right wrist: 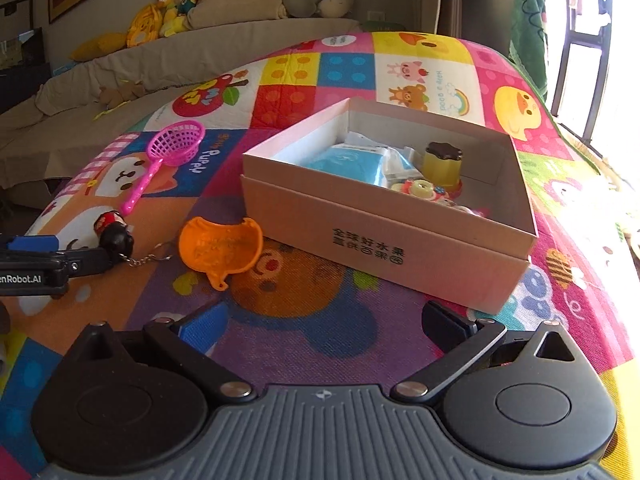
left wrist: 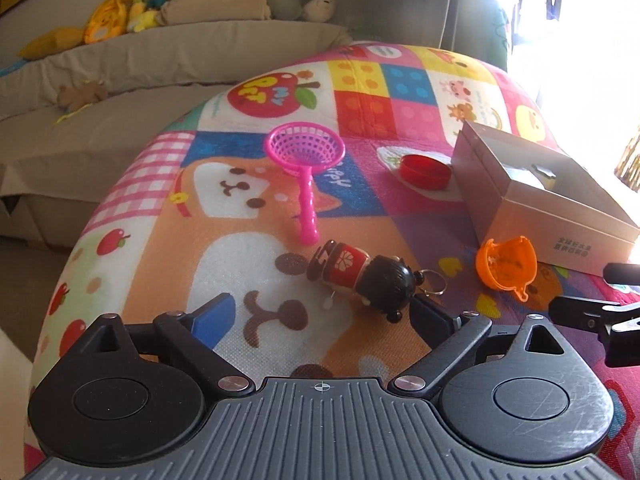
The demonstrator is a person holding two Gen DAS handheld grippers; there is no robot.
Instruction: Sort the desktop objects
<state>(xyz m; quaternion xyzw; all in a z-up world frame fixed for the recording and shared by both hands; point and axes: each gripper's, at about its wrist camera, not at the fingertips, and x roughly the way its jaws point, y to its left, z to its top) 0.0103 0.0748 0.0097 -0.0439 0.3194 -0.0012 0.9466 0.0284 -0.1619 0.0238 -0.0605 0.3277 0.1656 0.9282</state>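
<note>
the doll [left wrist: 362, 276] lies on its side on the mat [left wrist: 248, 344], its black head just ahead of my left gripper [left wrist: 320, 320], whose jaws stand wide with nothing pressed between them. the head sits close to the dark right-hand finger [left wrist: 430, 316], and whether they touch i cannot tell. a key ring [left wrist: 434, 282] trails from the head; in the right view my left gripper's side [right wrist: 36, 264] covers part of the doll [right wrist: 114, 232], leaving the chain [right wrist: 150, 258] showing.

just beyond the doll's feet is the pink sieve [left wrist: 306, 168], handle toward me, basket away. to the right an orange scoop [left wrist: 506, 266] lies tipped on the mat, near the box [left wrist: 560, 216] but apart from it. behind the box's near corner a red lid [left wrist: 426, 172] is partly cut off by the box wall.

my right gripper [right wrist: 326, 328] hovers over bare mat in front of the box [right wrist: 384, 248], jaws wide and empty, the blue pad [right wrist: 202, 326] on one finger plain to see. inside the box are a blue packet [right wrist: 346, 164], a yellow cup with a dark top [right wrist: 444, 162] and a small pink-and-yellow toy [right wrist: 420, 192], mostly hidden behind the near wall; probably more lies under them.

the window glare washes out the box's far edge in the left view.
</note>
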